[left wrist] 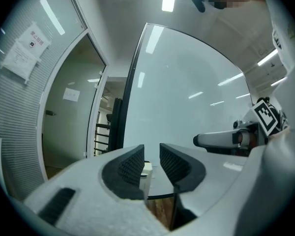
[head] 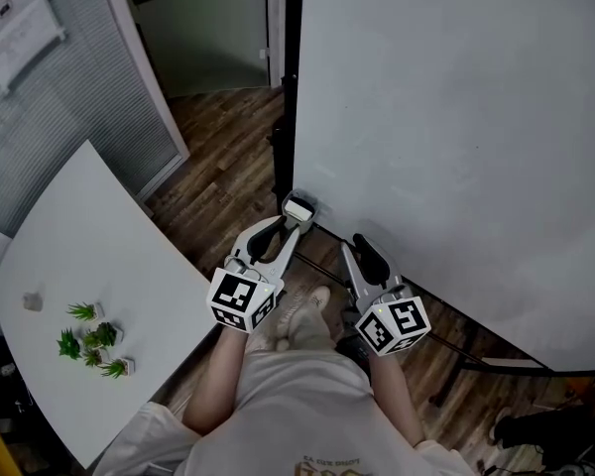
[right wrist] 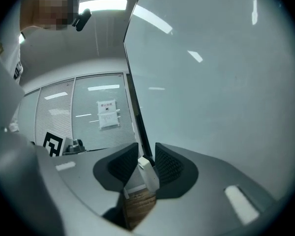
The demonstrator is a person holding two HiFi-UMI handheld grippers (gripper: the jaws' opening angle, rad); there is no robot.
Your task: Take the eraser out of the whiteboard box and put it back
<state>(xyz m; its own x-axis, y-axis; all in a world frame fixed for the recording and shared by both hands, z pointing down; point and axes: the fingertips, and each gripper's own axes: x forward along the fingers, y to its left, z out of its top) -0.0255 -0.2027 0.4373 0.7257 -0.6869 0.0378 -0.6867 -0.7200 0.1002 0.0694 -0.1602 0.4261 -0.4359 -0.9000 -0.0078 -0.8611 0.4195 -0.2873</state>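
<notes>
A small white whiteboard box (head: 299,207) hangs at the lower left corner of the big whiteboard (head: 456,117). Its top opening looks dark, and I cannot make out the eraser. My left gripper (head: 290,229) points level at the box, just short of it. Its jaws stand a narrow gap apart with nothing between the pads. The box (left wrist: 146,173) shows beyond the left gripper (left wrist: 151,156). My right gripper (head: 361,245) is further right, apart from the box and narrowly open. From the right gripper (right wrist: 146,156), the box (right wrist: 148,175) is seen through the gap.
A white table (head: 129,256) stands at the left with small potted plants (head: 94,340) and a small grey object (head: 32,301). Beyond are a blinds-covered glass wall (head: 69,97) and a doorway (head: 203,28). The whiteboard stand's dark post (head: 290,87) and legs (head: 466,350) rest on the wooden floor.
</notes>
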